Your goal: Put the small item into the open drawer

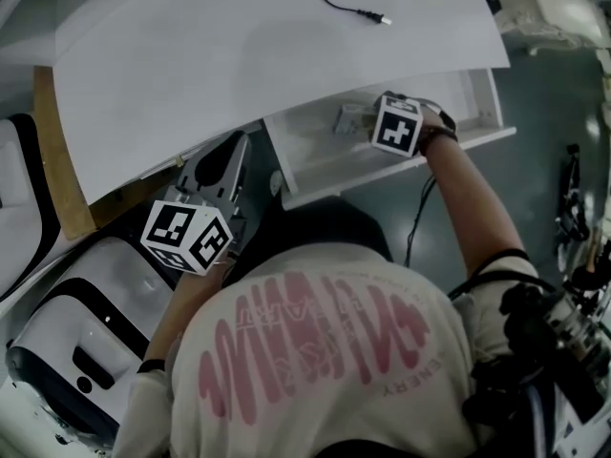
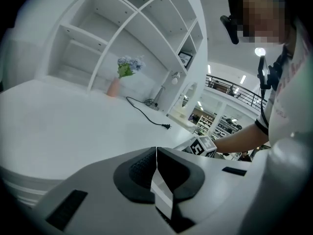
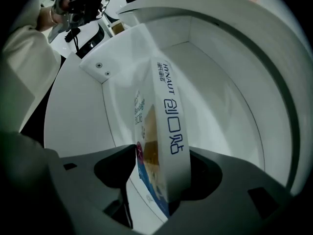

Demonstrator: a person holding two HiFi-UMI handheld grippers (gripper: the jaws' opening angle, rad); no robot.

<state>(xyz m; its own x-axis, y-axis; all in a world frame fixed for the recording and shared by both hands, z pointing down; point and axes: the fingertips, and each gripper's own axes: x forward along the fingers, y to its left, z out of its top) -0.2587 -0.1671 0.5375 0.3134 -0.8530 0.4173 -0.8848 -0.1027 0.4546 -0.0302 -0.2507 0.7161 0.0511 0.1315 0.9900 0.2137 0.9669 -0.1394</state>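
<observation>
The small item is seen to be a slim white box (image 3: 161,126), stood on one long edge and slightly tilted. Blue lettering, with the word HYNAUT, is printed along its narrow side. On its broad face the word Bandage can be read, with a tan picture, a dark red spot and a blue band lower down.

The box is found inside the open drawer (image 1: 315,151), on its white floor, between the jaws of the right gripper (image 3: 162,152). These jaws are spread apart. The box is leant against the jaw at that view's right, while a strip of drawer floor is seen between the box's lower part and the other jaw, so no clamping is shown. In the head view this gripper is reached into the drawer's middle, under the front edge of the tabletop (image 1: 267,55).

The left gripper (image 2: 155,153) is held outside the drawer, to its left, just off the tabletop's front edge. Its jaws are pressed together, with nothing between them.

A black cable (image 1: 339,6) with a plug (image 1: 382,19) is laid near the tabletop's far edge. In the left gripper view, white shelves (image 2: 132,28) and a vase of flowers (image 2: 122,77) are seen beyond the tabletop.
</observation>
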